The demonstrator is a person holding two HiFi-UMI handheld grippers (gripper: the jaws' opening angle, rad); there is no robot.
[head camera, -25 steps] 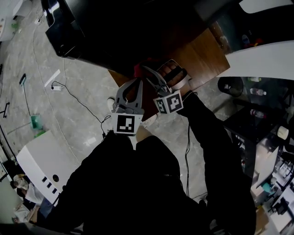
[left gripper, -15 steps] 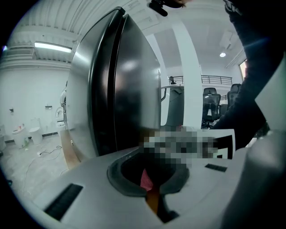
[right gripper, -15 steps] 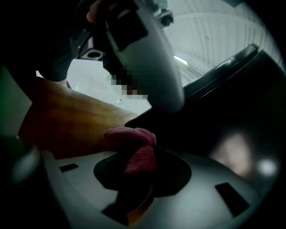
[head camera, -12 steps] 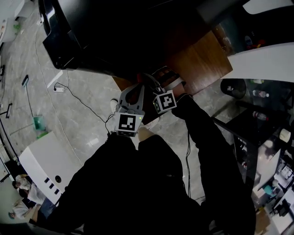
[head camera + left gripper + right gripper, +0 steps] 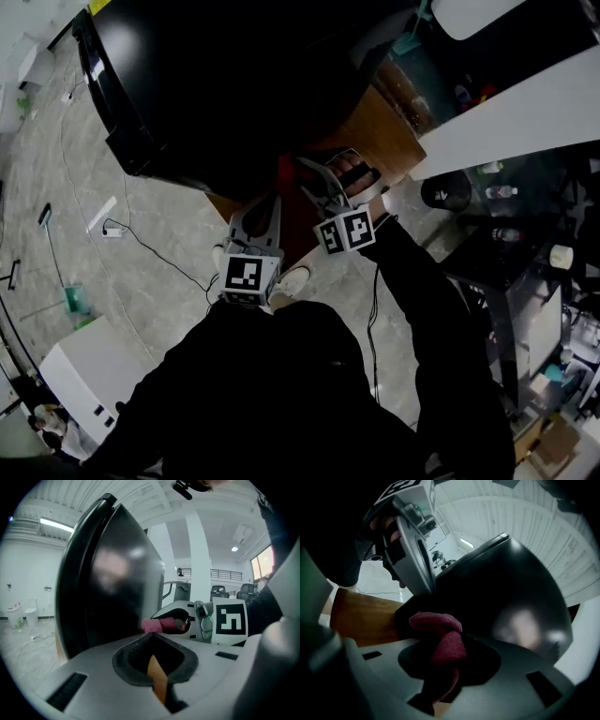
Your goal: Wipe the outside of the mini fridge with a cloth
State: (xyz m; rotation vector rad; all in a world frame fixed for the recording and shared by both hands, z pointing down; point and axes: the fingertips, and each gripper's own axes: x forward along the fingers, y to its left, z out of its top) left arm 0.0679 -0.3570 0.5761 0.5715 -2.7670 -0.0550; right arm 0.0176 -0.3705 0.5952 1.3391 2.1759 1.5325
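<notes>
Glossy black mini fridge with rounded corners (image 5: 234,84) stands on a brown wooden counter (image 5: 389,131), its dark faces towards the person. A bunched pink-red fabric cloth (image 5: 443,641) sits low against the fridge, near where the cabinet meets the counter. Contact with the surface looks likely, but cannot be confirmed from these views.

The right tool (image 5: 445,639) has its jaws closed on the cloth, a wad of which bulges out beyond the tips. Judgement: this grip leaves soft fabric, not hard jaw, as the part that meets the gloss finish, which suits wiping and spares the surface from scratches.

The left tool (image 5: 152,637) has its jaws brought together at the tips with nothing between them; only a sliver of counter shows through the hollow behind the tips. It hangs just beside the right tool and points at the same lower part of the fridge. Judgement: it is placed as a spare, possibly to steady the cabinet, and plays no part in the wipe at present.

Grey marbled floor (image 5: 141,262) with a trailing cable lies below; the cable is well apart from both tools
</notes>
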